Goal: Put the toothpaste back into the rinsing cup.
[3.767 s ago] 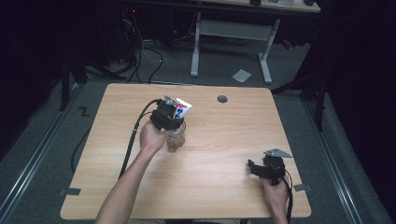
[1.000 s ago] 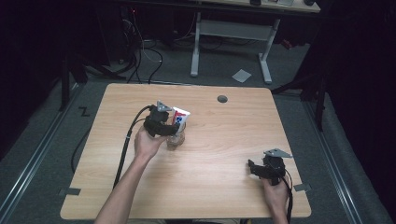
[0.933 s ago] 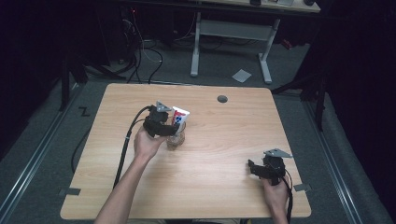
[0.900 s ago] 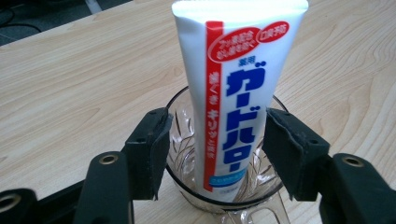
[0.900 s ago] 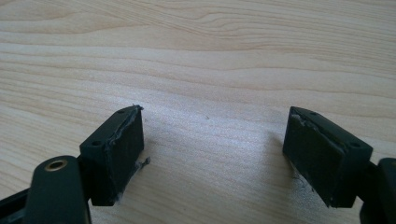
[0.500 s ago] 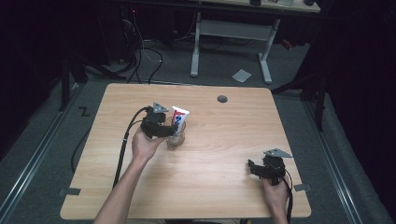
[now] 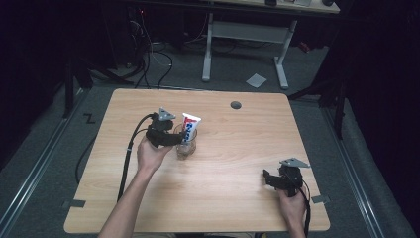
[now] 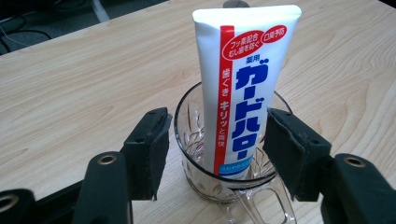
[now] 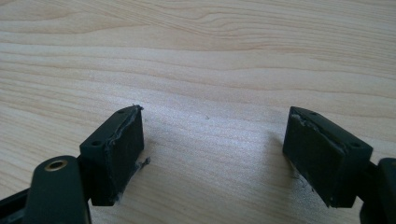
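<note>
High view has our left gripper (image 7: 174, 137) shifted a bit toward the table's (image 7: 237, 208) left edge since earlier, jaws apart around the glass mug (image 7: 186, 145) holding the toothpaste tube (image 7: 189, 128) left of center, not squeezing, while the right gripper (image 7: 270, 179) sits open near the front right corner.

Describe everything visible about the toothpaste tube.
The toothpaste tube is white plastic with a red vertical stripe, blue Japanese lettering and red ovals near its flat crimped end, which points up. It stands nearly upright, leaning slightly, cap end down inside a clear patterned glass mug on the wooden table. The left gripper is open, its pads flanking the mug without touching the tube.
</note>
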The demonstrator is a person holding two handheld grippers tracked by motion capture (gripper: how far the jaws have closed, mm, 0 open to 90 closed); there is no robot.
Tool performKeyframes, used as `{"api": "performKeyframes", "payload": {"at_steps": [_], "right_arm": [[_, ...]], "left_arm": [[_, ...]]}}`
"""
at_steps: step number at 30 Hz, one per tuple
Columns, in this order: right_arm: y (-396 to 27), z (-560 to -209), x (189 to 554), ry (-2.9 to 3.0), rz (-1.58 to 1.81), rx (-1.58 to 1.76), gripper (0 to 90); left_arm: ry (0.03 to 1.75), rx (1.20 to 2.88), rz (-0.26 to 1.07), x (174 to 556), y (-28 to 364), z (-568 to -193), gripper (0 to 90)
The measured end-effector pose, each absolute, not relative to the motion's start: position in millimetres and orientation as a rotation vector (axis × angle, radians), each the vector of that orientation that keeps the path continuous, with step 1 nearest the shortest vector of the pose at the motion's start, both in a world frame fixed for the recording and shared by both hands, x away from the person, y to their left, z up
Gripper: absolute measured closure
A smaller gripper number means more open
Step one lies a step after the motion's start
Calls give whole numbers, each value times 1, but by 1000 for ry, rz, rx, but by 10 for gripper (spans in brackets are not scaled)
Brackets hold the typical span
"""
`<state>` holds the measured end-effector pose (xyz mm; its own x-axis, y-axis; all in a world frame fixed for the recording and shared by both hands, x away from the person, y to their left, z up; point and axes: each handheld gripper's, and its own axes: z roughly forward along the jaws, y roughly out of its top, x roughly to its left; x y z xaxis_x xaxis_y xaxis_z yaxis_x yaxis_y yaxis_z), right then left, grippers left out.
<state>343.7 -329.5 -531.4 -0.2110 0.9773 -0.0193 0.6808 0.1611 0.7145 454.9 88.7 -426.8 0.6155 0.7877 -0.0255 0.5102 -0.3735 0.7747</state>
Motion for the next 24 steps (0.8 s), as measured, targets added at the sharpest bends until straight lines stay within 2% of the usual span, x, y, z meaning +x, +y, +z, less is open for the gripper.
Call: {"api": "performKeyframes", "payload": {"at_steps": [24], "right_arm": [[-329, -531, 344, 1959, 806, 1568, 201]], "left_arm": [[1053, 1995, 477, 444, 117, -414, 402]]}}
